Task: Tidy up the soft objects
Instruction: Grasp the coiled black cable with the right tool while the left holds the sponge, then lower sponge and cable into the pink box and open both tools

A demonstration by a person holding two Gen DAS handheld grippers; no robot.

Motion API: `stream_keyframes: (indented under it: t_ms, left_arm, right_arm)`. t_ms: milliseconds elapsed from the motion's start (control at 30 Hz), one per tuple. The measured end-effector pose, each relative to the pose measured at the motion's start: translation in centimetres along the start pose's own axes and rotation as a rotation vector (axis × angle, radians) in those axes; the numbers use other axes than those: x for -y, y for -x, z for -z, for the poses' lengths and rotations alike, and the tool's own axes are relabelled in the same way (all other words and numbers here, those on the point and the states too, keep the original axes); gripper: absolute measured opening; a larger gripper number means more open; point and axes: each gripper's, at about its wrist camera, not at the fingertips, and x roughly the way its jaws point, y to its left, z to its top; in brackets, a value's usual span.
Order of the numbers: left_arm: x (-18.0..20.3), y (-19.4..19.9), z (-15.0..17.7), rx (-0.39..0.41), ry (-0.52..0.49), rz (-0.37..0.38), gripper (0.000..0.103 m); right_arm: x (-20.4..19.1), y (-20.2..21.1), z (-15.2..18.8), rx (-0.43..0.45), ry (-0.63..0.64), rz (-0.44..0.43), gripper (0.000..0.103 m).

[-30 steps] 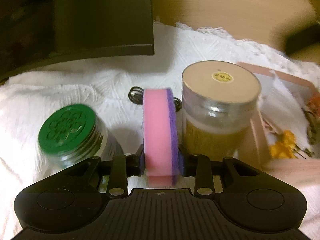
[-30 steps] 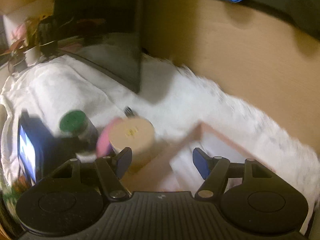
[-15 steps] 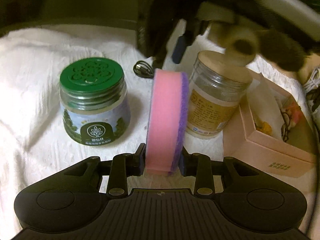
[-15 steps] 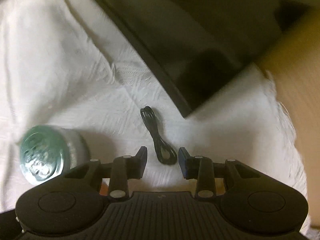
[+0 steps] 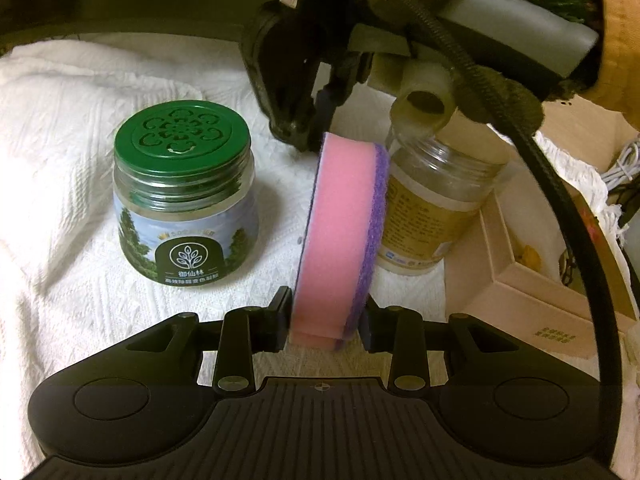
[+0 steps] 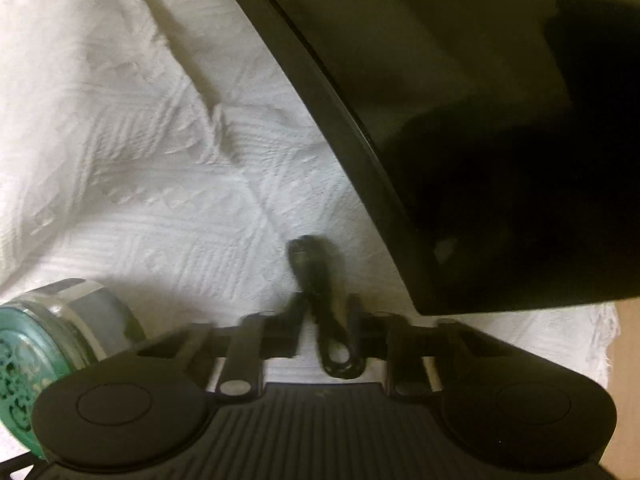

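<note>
My left gripper (image 5: 323, 322) is shut on a pink sponge with a purple scrub side (image 5: 340, 240), held on edge above the white cloth (image 5: 60, 152), between two jars. My right gripper (image 6: 325, 328) hangs over the far end of the sponge in the left wrist view (image 5: 308, 120). Its jaws are narrowed around a coiled black cable (image 6: 320, 300) lying on the cloth; contact with the cable cannot be made out.
A green-lidded jar (image 5: 184, 196) stands left of the sponge, also in the right wrist view (image 6: 44, 344). A glass jar with a beige label (image 5: 432, 208) stands right of it. A pink open box (image 5: 532, 276) sits at the right. A dark monitor (image 6: 480, 120) stands behind.
The right gripper has swung from the box side to the cable behind the sponge, dropped lower and narrowed its jaws. The left gripper has lowered slightly, still holding the sponge.
</note>
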Motion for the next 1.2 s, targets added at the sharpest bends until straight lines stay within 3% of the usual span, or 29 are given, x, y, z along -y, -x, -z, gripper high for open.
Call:
stream_keyframes:
  t_ms: [333, 533, 700, 833, 933, 1000, 1133, 1200]
  left_arm:
    - [0.2, -0.5, -0.5, -0.014, 0.024, -0.011, 0.038]
    - [-1.2, 0.5, -1.2, -0.002, 0.135, 0.025, 0.036]
    - [-0.4, 4.2, -3.5, 0.102, 0.046, 0.027, 0.035]
    - [0.3, 7.3, -6.2, 0.164, -0.034, 0.039, 0.035]
    - [1.5, 8.7, -7.7, 0.155, -0.090, 0.133, 0.035]
    - [2.9, 8.5, -8.6, 0.132, -0.128, 0.238, 0.036]
    - [7.2, 5.8, -9.5, 0.060, -0.205, 0.434, 0.036]
    - [9.5, 3.6, -9.6, 0.009, -0.196, 0.516, 0.036]
  right_arm:
    - [1.0, 6.0, 3.0, 0.135, -0.039, -0.101, 0.012]
    - [2.1, 10.2, 5.1, 0.211, -0.080, -0.161, 0.012]
    - [3.9, 14.8, 6.8, 0.308, -0.159, -0.196, 0.012]
    - [5.8, 20.0, 9.5, 0.398, -0.246, -0.172, 0.012]
    - [7.7, 23.2, 12.2, 0.460, -0.322, -0.123, 0.012]
    - [9.1, 24.6, 14.9, 0.485, -0.399, -0.089, 0.012]
    - [11.5, 25.9, 21.0, 0.489, -0.539, -0.011, 0.012]
    - [12.6, 25.5, 24.2, 0.467, -0.607, 0.028, 0.012]
